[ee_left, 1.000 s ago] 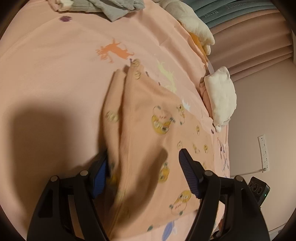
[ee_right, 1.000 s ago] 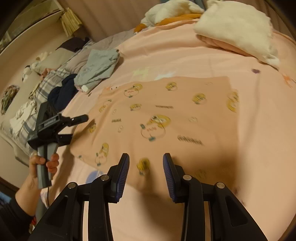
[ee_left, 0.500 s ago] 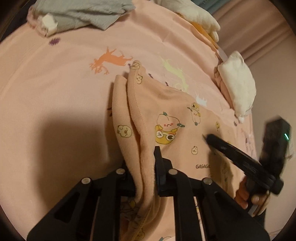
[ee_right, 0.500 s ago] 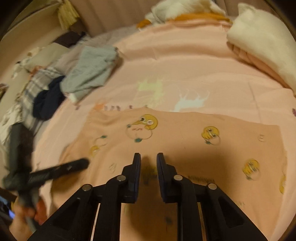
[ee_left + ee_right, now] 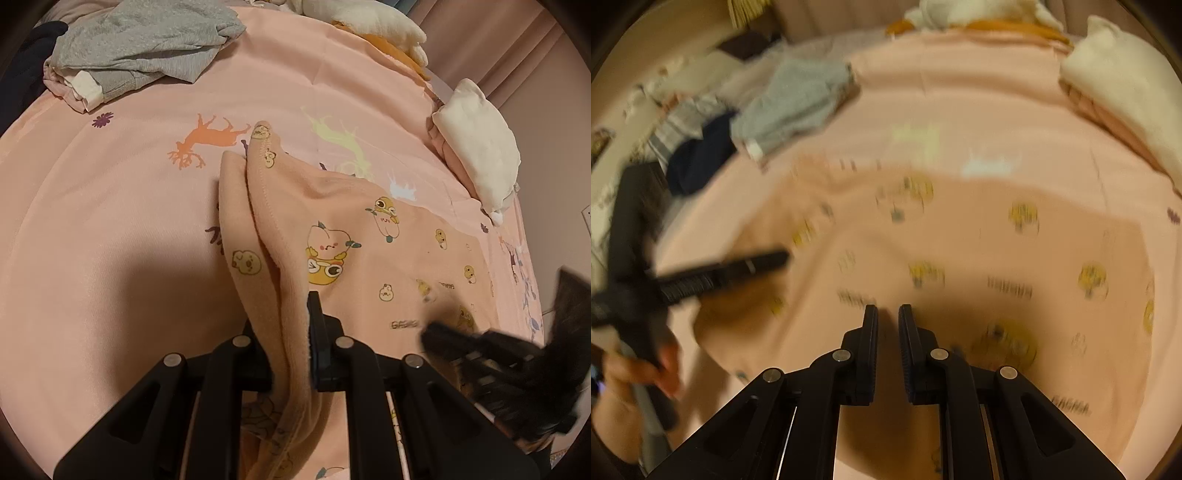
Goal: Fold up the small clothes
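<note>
Early stage: peach printed garment (image 5: 369,236) lies mostly flat on the bed (image 5: 110,221), no fold made yet. Left gripper (image 5: 291,332) jaws clamped on its raised edge. Right gripper (image 5: 888,325) jaws nearly together; whether they pinch cloth, cannot tell. Other clothes (image 5: 140,44) wait unfolded.

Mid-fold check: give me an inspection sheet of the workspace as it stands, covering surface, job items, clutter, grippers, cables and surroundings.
Surface: bed under a pink sheet printed with deer.
Job's things: peach cartoon-print garment spread on the sheet, its left edge lifted in a fold.
Clutter: grey garment and dark clothes at the far left; white plush pillows along the right edge.
Grippers: left gripper shut on the garment's edge, having just closed; right gripper has just closed over the garment's near edge, jaws almost together, view blurred, grip unclear.
Cables: nothing seen.
Surroundings: pink curtain, wall beside the bed.
</note>
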Tool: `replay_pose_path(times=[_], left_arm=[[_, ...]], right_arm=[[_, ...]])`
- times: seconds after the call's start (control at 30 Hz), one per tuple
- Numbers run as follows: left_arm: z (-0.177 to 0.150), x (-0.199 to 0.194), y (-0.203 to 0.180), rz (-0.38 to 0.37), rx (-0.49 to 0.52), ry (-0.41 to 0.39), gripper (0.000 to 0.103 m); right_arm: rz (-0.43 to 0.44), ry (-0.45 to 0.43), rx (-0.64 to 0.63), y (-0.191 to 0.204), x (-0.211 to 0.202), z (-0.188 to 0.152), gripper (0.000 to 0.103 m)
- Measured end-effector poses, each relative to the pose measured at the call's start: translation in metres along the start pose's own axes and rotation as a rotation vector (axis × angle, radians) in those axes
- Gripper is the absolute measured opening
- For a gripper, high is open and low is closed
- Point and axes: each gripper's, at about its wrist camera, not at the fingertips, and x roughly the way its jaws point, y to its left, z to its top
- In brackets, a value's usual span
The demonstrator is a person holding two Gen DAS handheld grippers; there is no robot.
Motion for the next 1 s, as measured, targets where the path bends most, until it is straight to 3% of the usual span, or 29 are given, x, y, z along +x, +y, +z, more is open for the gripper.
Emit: replay_pose_path(times=[0.2, 0.33, 0.67, 0.73, 0.83, 0.87, 0.9, 1.0], left_arm=[[0.002, -0.015, -0.019, 0.013, 0.025, -0.021, 0.011], [0.006, -0.028, -0.044, 0.01, 0.069, -0.038, 0.011], [0.003, -0.02, -0.139, 0.015, 0.25, -0.029, 0.011], [-0.001, -0.01, -0.155, 0.034, 0.275, -0.013, 0.012], [-0.006, 0.013, -0.17, 0.025, 0.286, 0.035, 0.023], [-0.008, 0.022, -0.173, 0.01, 0.279, 0.069, 0.039], [-0.009, 0.029, -0.175, -0.011, 0.267, 0.097, 0.047], [-0.016, 0.035, -0.181, -0.022, 0.267, 0.112, 0.044]], right_arm=[[0.045, -0.012, 0.017, -0.003, -0.01, -0.003, 0.015], [0.106, -0.084, 0.065, -0.014, -0.034, -0.009, 0.015], [0.265, -0.204, 0.35, -0.089, -0.065, -0.024, 0.017], [0.315, -0.216, 0.413, -0.102, -0.065, -0.029, 0.027], [0.413, -0.24, 0.541, -0.125, -0.058, -0.034, 0.038], [0.456, -0.244, 0.588, -0.133, -0.054, -0.036, 0.038], [0.491, -0.245, 0.626, -0.138, -0.051, -0.038, 0.04], [0.553, -0.25, 0.746, -0.153, -0.04, -0.043, 0.051]])
